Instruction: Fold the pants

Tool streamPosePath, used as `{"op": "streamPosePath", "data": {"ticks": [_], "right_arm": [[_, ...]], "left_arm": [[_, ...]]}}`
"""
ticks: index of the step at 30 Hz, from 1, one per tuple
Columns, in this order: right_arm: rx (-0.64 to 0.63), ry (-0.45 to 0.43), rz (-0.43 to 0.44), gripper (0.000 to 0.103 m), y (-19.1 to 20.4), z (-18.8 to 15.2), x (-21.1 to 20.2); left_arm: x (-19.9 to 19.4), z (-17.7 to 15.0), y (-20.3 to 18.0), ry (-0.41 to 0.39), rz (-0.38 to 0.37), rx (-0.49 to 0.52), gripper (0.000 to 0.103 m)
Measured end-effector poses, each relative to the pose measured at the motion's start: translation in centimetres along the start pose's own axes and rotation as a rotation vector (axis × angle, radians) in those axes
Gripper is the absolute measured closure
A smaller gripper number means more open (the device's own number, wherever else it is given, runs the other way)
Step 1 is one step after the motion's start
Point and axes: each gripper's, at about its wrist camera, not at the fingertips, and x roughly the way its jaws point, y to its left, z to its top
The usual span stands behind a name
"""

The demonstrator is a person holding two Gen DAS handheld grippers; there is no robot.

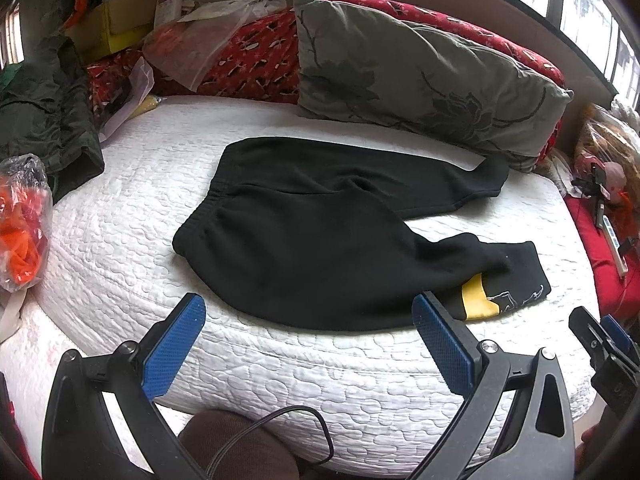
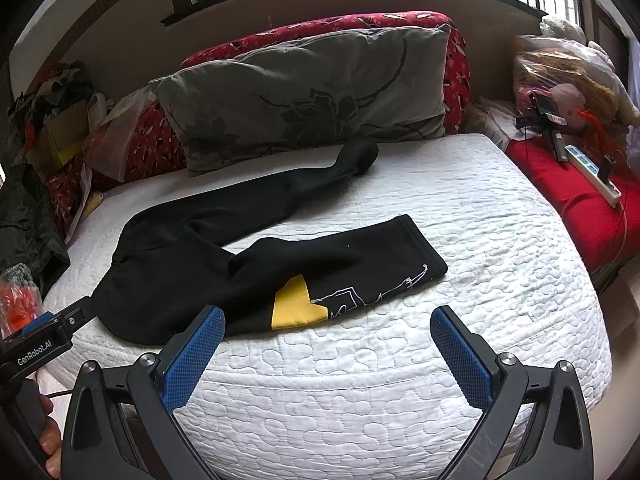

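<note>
Both grippers hang just off the near edge of the bed, and both stand wide apart with nothing between the blue pads. From the left gripper [image 1: 308,324] outward, the first thing met is the seat of the pants [image 1: 320,248]; from the right gripper [image 2: 326,328] it is the near leg, with its yellow patch [image 2: 294,304] and white line drawing close to the cuff.

These black pants lie spread on the white quilted mattress [image 2: 460,200], waistband to the left, legs splayed open in a V. The far leg runs up until its cuff reaches the grey pillow [image 2: 312,92]; whether it actually touches the pillow I can't quite tell.

No fold has been made, I'd say, so this looks like the very start. The next move likely calls for the right gripper to pinch the near cuff and the left to take the waistband corner, then carry the near leg over onto the far one so the two line up.

Behind the pillow sits a red patterned cushion [image 2: 456,68] under a window. Bags and a box [image 1: 116,20] crowd the left side, and a power strip [image 2: 592,172] lies on red cloth to the right.
</note>
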Motion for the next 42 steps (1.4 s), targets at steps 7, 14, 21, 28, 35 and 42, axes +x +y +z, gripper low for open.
{"op": "streamPosePath", "data": {"ticks": [7, 14, 21, 28, 35, 42], "right_arm": [[-0.006, 0.003, -0.001, 0.0, 0.2, 0.1, 0.2], [-0.006, 0.01, 0.001, 0.0, 0.4, 0.1, 0.5], [-0.007, 0.019, 0.003, 0.0, 0.4, -0.1, 0.6], [-0.003, 0.026, 0.002, 0.0, 0.3, -0.2, 0.7], [0.006, 0.033, 0.004, 0.0, 0.1, -0.1, 1.0], [0.007, 0.04, 0.006, 0.0, 0.0, -0.1, 1.2]], "left_arm": [[0.1, 0.2, -0.1, 0.005, -0.004, -0.001, 0.0], [0.5, 0.3, -0.2, 0.018, -0.006, -0.005, 0.0], [0.4, 0.1, -0.3, 0.014, 0.0, 0.001, 0.0], [0.5, 0.1, -0.3, 0.018, -0.002, -0.002, 0.0], [0.6, 0.1, -0.4, 0.024, -0.007, -0.003, 0.0], [0.7, 0.2, -0.5, 0.029, -0.007, -0.001, 0.0]]}}
